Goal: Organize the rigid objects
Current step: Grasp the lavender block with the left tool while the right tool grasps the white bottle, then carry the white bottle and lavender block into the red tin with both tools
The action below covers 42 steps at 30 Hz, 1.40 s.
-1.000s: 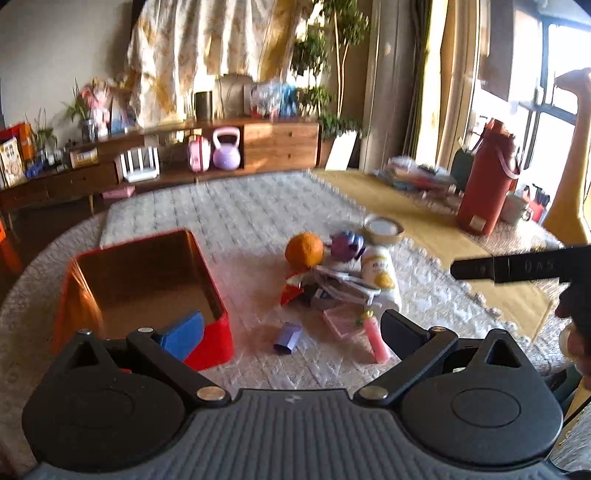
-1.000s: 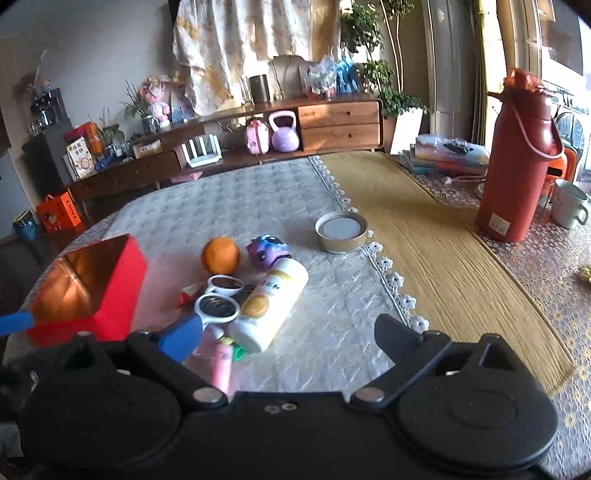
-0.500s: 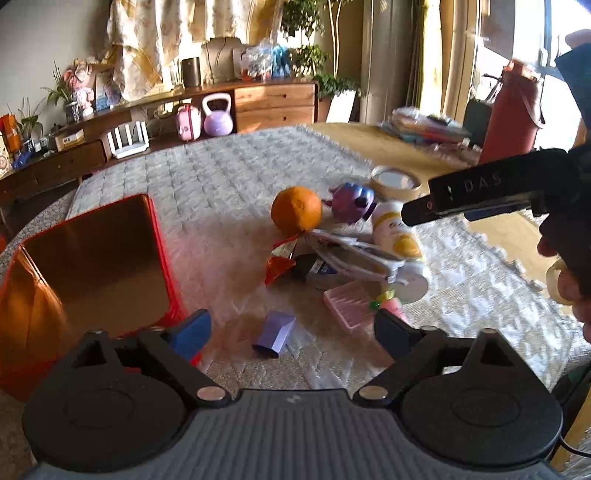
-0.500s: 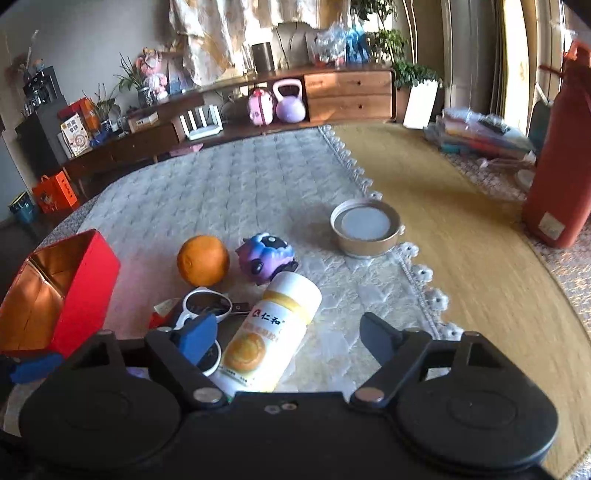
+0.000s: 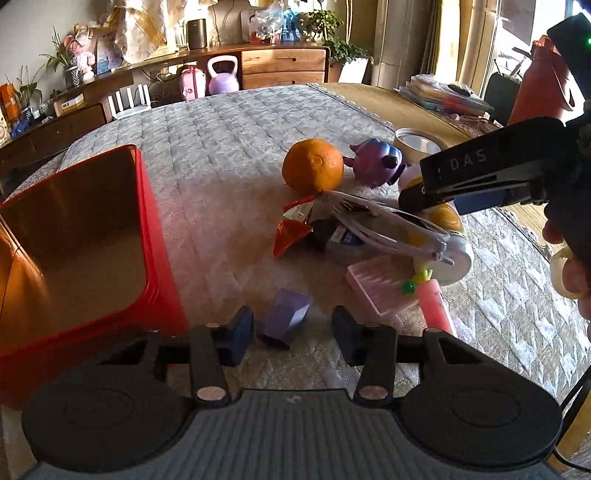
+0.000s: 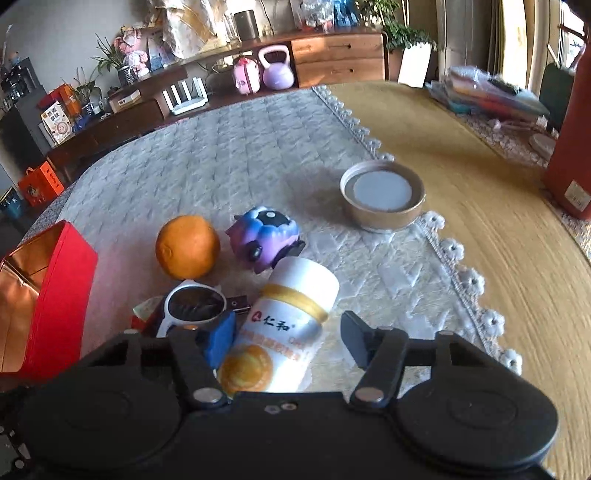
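On the quilted table, left gripper (image 5: 291, 330) jaws just narrowed around a purple block (image 5: 283, 318), pads not touching, right gripper (image 6: 286, 341) narrowing astride white bottle (image 6: 284, 332), red box (image 5: 92, 236) near left.

One orange (image 5: 312, 166), one white bottle (image 6: 284, 328), one red box (image 5: 155, 236).

Rm: low wooden sideboard (image 6: 332, 55) w/ drawers along rear wall; potted plant (image 6: 399, 33) beside it; sunlit window at right.

Hand-held gripper (image 6: 290, 341) closing around white bottle (image 6: 286, 328).
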{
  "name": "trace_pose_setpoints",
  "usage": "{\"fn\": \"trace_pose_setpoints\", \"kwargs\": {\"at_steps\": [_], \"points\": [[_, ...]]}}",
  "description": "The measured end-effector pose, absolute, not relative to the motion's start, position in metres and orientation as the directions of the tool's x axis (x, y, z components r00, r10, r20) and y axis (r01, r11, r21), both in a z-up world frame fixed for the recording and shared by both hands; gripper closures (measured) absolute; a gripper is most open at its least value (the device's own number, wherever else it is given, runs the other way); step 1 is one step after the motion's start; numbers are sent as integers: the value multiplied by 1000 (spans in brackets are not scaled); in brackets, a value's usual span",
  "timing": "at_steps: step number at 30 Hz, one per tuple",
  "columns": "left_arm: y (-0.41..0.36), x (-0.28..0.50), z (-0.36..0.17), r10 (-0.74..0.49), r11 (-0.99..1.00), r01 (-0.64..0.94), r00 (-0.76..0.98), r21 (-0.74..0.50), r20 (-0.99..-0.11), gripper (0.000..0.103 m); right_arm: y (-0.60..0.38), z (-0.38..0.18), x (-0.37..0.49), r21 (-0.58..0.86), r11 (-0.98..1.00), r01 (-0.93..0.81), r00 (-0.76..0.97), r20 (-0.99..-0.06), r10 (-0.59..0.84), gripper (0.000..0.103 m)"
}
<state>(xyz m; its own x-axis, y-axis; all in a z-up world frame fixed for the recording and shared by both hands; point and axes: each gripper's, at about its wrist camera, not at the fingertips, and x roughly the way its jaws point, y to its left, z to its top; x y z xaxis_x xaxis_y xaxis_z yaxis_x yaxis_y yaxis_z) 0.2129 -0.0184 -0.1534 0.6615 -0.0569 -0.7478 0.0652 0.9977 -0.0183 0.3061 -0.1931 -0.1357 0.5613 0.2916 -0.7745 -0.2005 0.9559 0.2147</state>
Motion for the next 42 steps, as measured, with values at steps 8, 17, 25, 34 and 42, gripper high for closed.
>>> {"fn": "trace_pose_setpoints", "kwargs": {"at_steps": [8, 17, 25, 34, 42], "points": [[-16, 213, -152, -50, 998, 59, 668, -15, -742, 83, -198, -137, 308, 275, 949, -155, 555, -771, 314, 55], [-13, 208, -146, -51, 998, 59, 679, -15, -732, 83, -215, -120, 301, 249, 955, -163, 597, -746, 296, 58], [-8, 196, -127, -59, 998, 50, 700, -33, -711, 83, -227, -99, 281, 229, 952, -201, 633, -712, 305, 58], [7, 177, -101, -70, 997, 34, 718, -66, -693, 83, -225, -63, 257, 230, 929, -291, 643, -672, 367, 58], [36, 162, -76, -47, 997, -9, 732, -79, -680, 83, -183, -28, 242, 238, 872, -428, 607, -639, 472, 58]]}}
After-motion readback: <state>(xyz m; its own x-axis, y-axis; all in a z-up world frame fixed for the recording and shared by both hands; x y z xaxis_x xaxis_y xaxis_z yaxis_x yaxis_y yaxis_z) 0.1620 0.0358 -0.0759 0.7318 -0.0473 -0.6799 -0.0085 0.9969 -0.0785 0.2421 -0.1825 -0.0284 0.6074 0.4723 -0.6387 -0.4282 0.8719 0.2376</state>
